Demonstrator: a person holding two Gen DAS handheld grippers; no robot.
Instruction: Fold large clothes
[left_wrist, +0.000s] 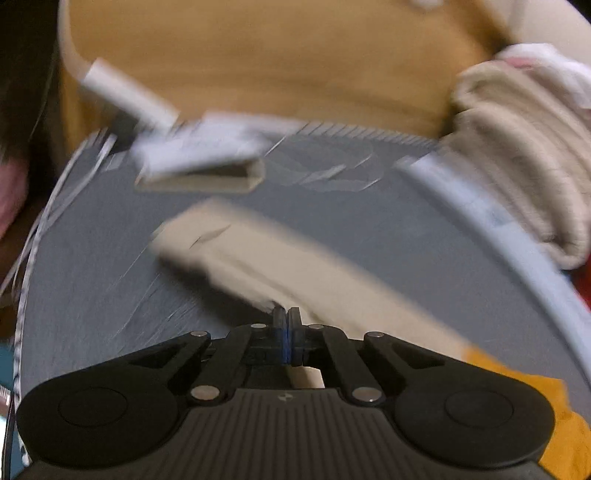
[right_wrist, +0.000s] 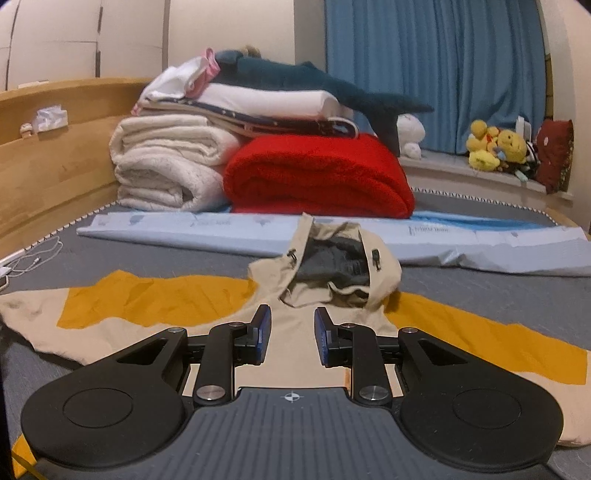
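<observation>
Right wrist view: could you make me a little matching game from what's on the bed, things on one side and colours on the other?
Things:
1. folded blanket
2. curtain
3. hoodie sleeve band
4. plush shark

Colours:
A. dark teal
B. mustard yellow
C. red
D. blue

Pairs: 1-C, 2-D, 3-B, 4-A

Hoodie (right_wrist: 295, 332) flat on bed (right_wrist: 480, 288); folded blankets (right_wrist: 317, 173) behind.
</observation>
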